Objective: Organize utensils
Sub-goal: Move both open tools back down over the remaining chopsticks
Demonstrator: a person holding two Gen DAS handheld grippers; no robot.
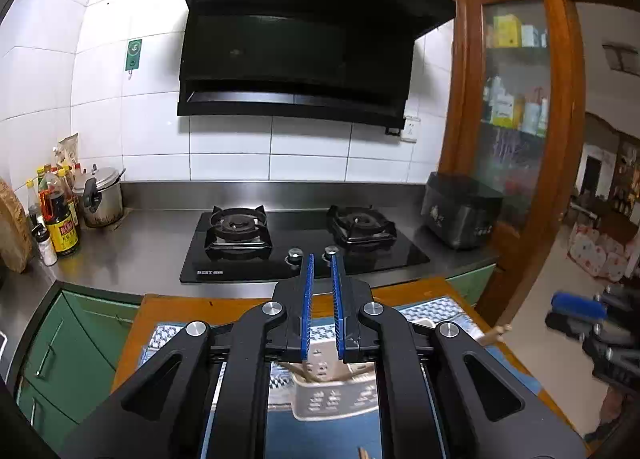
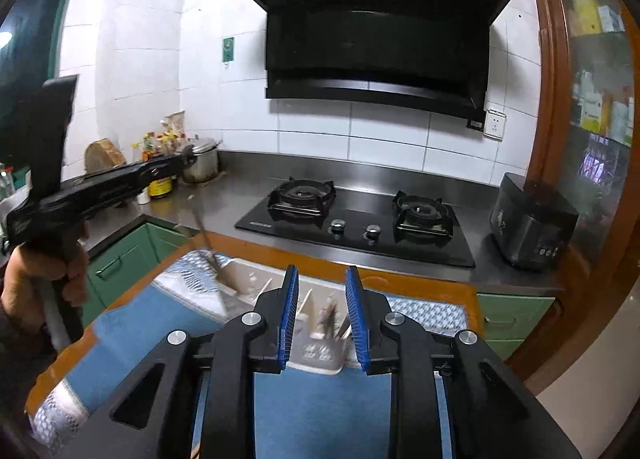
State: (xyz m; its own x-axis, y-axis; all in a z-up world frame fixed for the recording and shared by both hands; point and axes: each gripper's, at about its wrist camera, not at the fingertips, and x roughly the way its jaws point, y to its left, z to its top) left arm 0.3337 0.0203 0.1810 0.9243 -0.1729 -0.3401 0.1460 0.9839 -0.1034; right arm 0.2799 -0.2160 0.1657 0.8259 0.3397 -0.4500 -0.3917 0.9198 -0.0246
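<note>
From my remote seat, the utensils (image 2: 328, 319) stand mostly upright in the white caddy (image 2: 320, 359), handles leaning a bit up and to the right, low centre of the right wrist view. One long spoon-like piece (image 2: 208, 247) sticks out of the caddy's far left section, its long axis tilted up toward the upper left; it's blurry, so I can't tell exactly what it is. A wooden handle (image 1: 496, 333) pokes out at right in the left wrist view.

My right tongs (image 2: 322, 311) are open with nothing between them, just above the caddy. My left tongs (image 1: 322, 299) have a narrow gap, empty too.

The caddy sits on a blue mat (image 2: 320, 403) on the wooden bench (image 2: 400, 275). Behind are the gas hob (image 2: 352, 223), range hood (image 2: 376, 31) and white tiles.
</note>
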